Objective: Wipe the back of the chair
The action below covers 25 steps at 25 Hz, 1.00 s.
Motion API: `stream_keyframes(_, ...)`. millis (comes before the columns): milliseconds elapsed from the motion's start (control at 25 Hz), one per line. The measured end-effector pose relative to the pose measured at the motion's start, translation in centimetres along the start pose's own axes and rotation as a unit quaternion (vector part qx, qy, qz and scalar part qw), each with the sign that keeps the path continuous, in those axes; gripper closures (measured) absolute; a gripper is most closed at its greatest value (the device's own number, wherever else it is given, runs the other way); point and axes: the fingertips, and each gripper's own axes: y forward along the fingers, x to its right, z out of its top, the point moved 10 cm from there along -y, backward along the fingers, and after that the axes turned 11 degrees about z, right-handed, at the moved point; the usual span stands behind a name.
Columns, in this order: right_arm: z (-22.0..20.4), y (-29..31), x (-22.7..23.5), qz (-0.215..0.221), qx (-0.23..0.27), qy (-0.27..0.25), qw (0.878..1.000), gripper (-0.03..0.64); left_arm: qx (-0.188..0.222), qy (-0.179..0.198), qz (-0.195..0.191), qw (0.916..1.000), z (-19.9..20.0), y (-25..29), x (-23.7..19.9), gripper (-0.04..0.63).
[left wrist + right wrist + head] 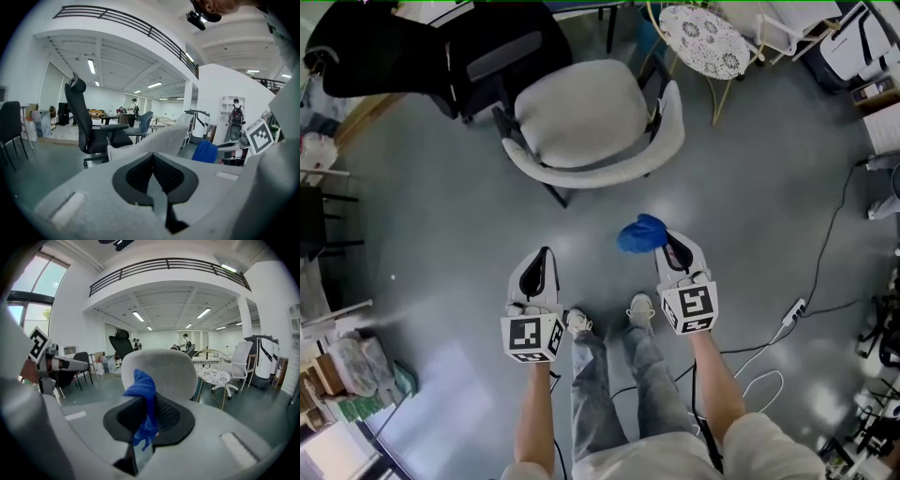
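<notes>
Nearest the lens in the head view are the person's forearms and the two tools, low in the frame. The left claw (542, 258) sits lower centre-left and the right claw (673, 248) lower centre-right, both over bare grey floor (441, 272).

The chair (609, 173), pale and upholstered, stands in the upper middle with its curved back turned toward the person. It is apart from both claws, so wiping looks not yet begun. In the right gripper view its back (164, 371) fills the centre, straight ahead.

Risks, as I judge them:
- The blue cloth (641, 233) is caught by only part of its bulk and the rest bunches loose. Dragging it over the textured fabric could pull it free.
- If the wad rides off to one side, the hard claw tip rather than the cloth would rub the upholstery.
- Nothing braces the chair, so a firm push on the back may slide or turn it.
- A cable (825, 244) trails on the floor at right, close to where the person might step.

The right claw (145, 427) is clamped on the blue cloth (143, 394), which rises as a wad between its jaws. The left claw (157, 192) has its jaws pressed together with nothing between them and touches nothing.
</notes>
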Motion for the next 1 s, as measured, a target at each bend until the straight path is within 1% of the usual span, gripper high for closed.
stream_keyframes(160, 3.7, -2.3, -1.4, -0.006, 0.010, 0.008, 1.000, 0.577, 0.002, -0.001, 0.008, 1.0000, 2.9, -2.7, -0.7, 0.591)
stream_keyframes(360, 9.6, -4.0, -2.8, -0.007, 0.036, 0.013, 0.999, 0.577, 0.017, -0.005, 0.021, 0.9996, 8.2, -5.9, -1.6, 0.591)
stream_keyframes(520, 14.9, -4.8, -2.8, -0.007, 0.060, -0.002, 0.998, 0.577, 0.040, 0.003, 0.016, 0.9991, 12.6, -6.7, -2.2, 0.591)
stream_keyframes(720, 19.2, -9.2, -4.3, -0.002, 0.055, -0.001, 0.998, 0.577, 0.031, -0.004, 0.016, 0.9994, 16.7, -10.3, -2.1, 0.591)
stream_keyframes(800, 21.7, -9.7, -3.9, 0.000, 0.069, -0.017, 0.997, 0.577, 0.047, -0.001, 0.017, 0.9987, 18.7, -10.5, -2.0, 0.591)
stream_keyframes(880, 23.9, -10.4, -3.8, -0.003, 0.084, -0.024, 0.996, 0.577, 0.060, 0.010, 0.013, 0.9981, 20.6, -11.0, -1.8, 0.591)
stream_keyframes(1000, 25.9, -11.3, -3.9, -0.006, 0.094, -0.031, 0.995, 0.577, 0.070, 0.011, 0.014, 0.9974, 22.3, -11.8, -2.0, 0.591)
